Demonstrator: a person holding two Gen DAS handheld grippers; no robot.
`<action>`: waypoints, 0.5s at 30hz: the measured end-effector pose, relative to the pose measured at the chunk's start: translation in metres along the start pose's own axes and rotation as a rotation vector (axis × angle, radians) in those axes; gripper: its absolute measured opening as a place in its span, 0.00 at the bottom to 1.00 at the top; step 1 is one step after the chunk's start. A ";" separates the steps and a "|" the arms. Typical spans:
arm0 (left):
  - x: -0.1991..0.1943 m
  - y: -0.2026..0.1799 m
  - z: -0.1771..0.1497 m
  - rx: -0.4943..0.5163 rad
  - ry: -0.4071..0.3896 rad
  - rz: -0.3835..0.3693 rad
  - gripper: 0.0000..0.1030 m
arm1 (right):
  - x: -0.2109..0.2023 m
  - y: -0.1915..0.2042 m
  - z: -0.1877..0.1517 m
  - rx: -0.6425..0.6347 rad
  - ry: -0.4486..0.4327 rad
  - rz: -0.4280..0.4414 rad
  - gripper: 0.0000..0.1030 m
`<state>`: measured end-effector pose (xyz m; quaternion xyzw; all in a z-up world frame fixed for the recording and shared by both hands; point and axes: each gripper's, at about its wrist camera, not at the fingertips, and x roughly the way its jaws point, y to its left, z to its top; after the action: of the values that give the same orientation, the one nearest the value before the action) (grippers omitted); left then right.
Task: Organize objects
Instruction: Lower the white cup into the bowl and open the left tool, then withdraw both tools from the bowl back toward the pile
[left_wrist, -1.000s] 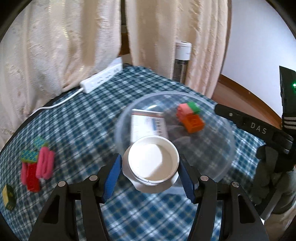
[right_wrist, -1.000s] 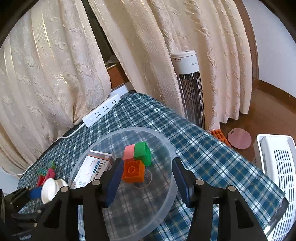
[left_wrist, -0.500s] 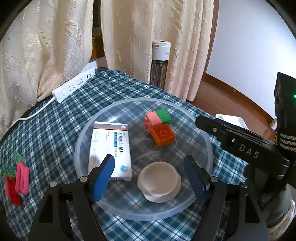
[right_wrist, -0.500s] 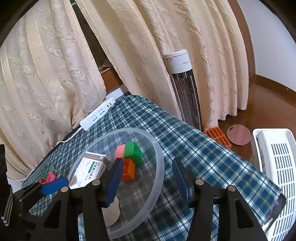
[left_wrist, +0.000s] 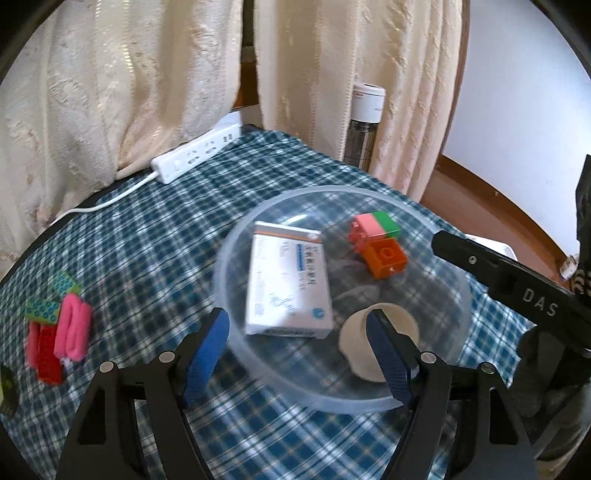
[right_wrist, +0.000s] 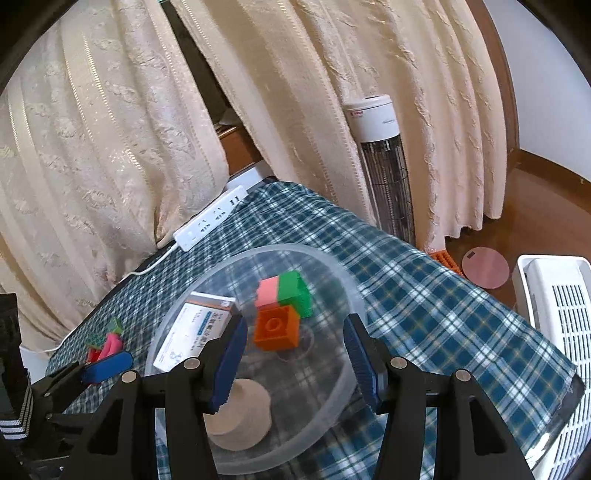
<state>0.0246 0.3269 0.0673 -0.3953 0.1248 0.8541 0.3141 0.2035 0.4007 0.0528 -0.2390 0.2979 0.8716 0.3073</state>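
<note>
Cream curtains (right_wrist: 110, 155) back a bench (left_wrist: 155, 236) under blue plaid cloth, with a white power strip (left_wrist: 195, 155) at its far edge. Clear bowl (left_wrist: 458, 295) holds a medicine box (left_wrist: 286, 284), stacked bricks (left_wrist: 380, 245) and a beige lid (left_wrist: 402, 325). Left gripper (left_wrist: 299, 350) gapes empty over the near rim; right gripper (right_wrist: 293, 360) hangs parted, clasping nothing. Pink and green pieces (left_wrist: 59, 325) lie on the cloth, well apart from the bowl.

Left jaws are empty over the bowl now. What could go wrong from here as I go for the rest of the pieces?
1. The left gripper straddles the clear bowl's rim; pulling away low could catch it and drag or tip the bowl.
2. The right gripper hangs open over the same bowl, near the orange block, so the two grippers could collide.
3. The pink and green pieces lie in a tangled pile near the table edge; a loose pinch could knock some off.
</note>
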 end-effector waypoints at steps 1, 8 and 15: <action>-0.001 0.003 -0.001 -0.006 0.000 0.010 0.76 | 0.000 0.003 -0.001 -0.003 0.001 0.001 0.56; -0.009 0.030 -0.010 -0.063 0.002 0.042 0.76 | 0.001 0.024 -0.005 -0.032 0.012 0.016 0.56; -0.021 0.055 -0.019 -0.099 -0.009 0.083 0.76 | 0.001 0.049 -0.009 -0.066 0.020 0.030 0.56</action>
<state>0.0110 0.2668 0.0686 -0.4008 0.0974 0.8733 0.2591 0.1715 0.3642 0.0640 -0.2531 0.2757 0.8831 0.2830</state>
